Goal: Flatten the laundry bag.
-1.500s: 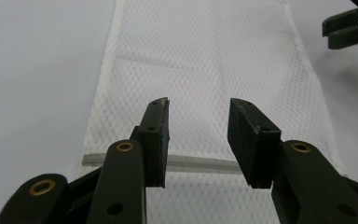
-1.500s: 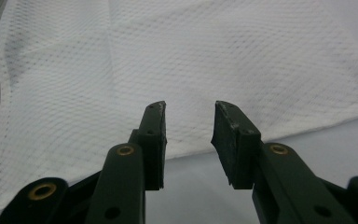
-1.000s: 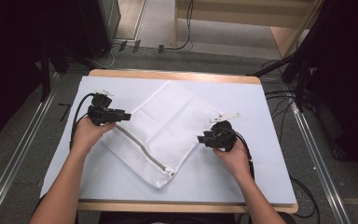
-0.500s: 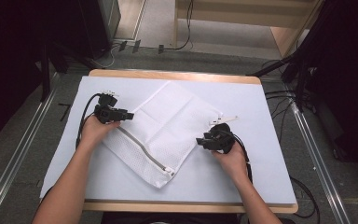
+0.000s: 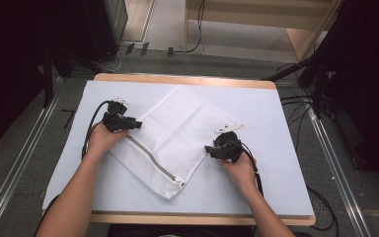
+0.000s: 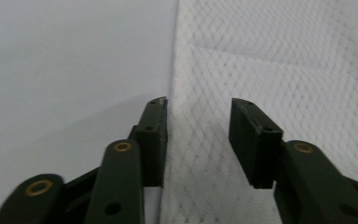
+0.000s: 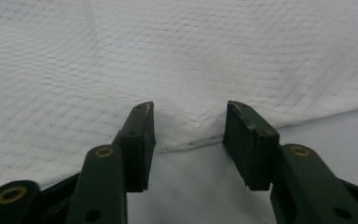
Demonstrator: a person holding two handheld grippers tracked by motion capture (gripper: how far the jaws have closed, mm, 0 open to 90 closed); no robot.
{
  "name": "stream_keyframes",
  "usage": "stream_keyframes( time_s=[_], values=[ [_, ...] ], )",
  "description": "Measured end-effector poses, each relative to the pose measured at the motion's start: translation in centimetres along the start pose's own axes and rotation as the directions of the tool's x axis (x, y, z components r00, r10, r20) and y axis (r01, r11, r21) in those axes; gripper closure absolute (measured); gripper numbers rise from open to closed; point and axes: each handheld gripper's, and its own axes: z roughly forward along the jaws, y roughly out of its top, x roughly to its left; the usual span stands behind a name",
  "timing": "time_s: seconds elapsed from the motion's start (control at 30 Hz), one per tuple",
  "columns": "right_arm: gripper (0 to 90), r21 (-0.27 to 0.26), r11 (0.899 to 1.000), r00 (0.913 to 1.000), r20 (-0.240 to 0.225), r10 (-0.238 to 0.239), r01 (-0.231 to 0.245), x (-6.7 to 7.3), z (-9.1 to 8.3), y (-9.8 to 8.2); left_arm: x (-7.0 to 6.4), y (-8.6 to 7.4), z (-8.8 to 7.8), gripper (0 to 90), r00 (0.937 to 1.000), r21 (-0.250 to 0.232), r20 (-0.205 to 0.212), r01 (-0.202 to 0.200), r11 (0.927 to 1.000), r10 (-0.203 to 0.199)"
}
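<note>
A: Look at the left gripper (image 6: 198, 140). Its fingers (image 6: 151, 140) stand partly apart, and they have just been closing a bit. One finger is right on the edge of the mesh bag (image 6: 279, 60), and the other one is over the mesh. Nothing is pinched yet.

B: Why there?

A: I think the edge is the easy bit to grab. Flat cloth in the middle would just slip.

B: And the right gripper (image 7: 189, 140)?

A: Same thing. Its fingers (image 7: 137, 144) are partly apart, and they have just been closing too. The hem of the bag runs across the gap between them, a little bumped up. They are not squeezing it yet.

B: So where is the bag?

A: From above, the bag (image 5: 177, 133) lies flat between the two grippers, turned like a diamond. The left gripper (image 5: 137, 124) is at one corner and the right gripper (image 5: 208, 149) is at the other side. The zipper (image 5: 153, 160) runs along the edge nearer the person.

B: Why two hands?

A: I guess so the floppy bag lifts evenly off the white surface (image 5: 276, 113).
</note>
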Motion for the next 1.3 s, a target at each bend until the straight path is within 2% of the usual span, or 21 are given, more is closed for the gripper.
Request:
stream_keyframes(
  time_s=[0.03, 0.17, 0.3, 0.43, 0.57, 0.63, 0.8, 1.03, 1.13, 1.3],
  values=[
    [62.8, 0.000, 1.000, 1.0000, 0.000, 0.000, 0.000, 0.0, 0.0, 0.0, -0.1, 0.0, 0.0, 62.6, 1.0000, -0.001, -0.003, -0.001, 1.0000, 0.001],
    [71.8, -0.005, 1.000, 1.0000, -0.008, -0.002, 0.002, 0.2, 0.1, 0.1, -0.1, -0.1, 0.0, 73.2, 0.9999, 0.010, 0.011, 0.003, 0.9999, -0.003],
    [80.1, -0.005, 1.000, 0.9998, -0.022, 0.002, -0.002, 0.0, 0.2, 0.1, -0.2, -0.1, 0.1, 80.1, 1.0000, 0.016, 0.002, 0.002, 0.9999, -0.002],
    [88.5, 0.002, 1.000, 0.9979, -0.056, 0.031, -0.031, -0.3, 0.2, 0.1, -0.2, 0.0, 0.1, 88.1, 0.9999, 0.031, 0.008, 0.008, 0.9995, -0.008],
    [89.7, 0.018, 0.999, 0.9973, -0.066, 0.033, -0.032, -0.4, 0.2, 0.4, -0.3, 0.0, 0.1, 90.0, 0.9999, 0.034, 0.011, 0.000, 0.9994, 0.000],
    [89.9, 0.020, 0.999, 0.9965, -0.075, 0.037, -0.036, -0.6, 0.2, 0.5, -0.1, 0.0, 0.0, 90.0, 0.9992, 0.036, 0.027, 0.028, 0.9990, -0.029],
    [89.9, 0.023, 0.998, 0.9954, -0.079, 0.054, -0.052, -0.9, 0.0, 0.6, 0.0, -0.1, 0.0, 90.0, 0.9968, 0.037, 0.051, 0.060, 0.9975, -0.062],
    [89.9, 0.021, 0.997, 0.9937, -0.076, 0.081, -0.080, -2.0, -0.1, 0.8, -0.6, -0.1, -0.4, 90.0, 0.9966, 0.042, 0.060, 0.053, 0.9977, -0.056],
    [89.9, 0.019, 0.996, 0.9933, -0.072, 0.090, -0.089, -2.5, -0.1, 1.1, -0.9, -0.5, -0.8, 90.0, 0.9954, 0.019, 0.068, 0.066, 0.9976, -0.067],
    [89.9, 0.018, 0.994, 0.9915, -0.076, 0.106, -0.105, -3.3, 0.1, 1.5, -1.3, -1.1, -1.3, 90.0, 0.9948, 0.019, 0.065, 0.078, 0.9968, -0.079]
  ],
)
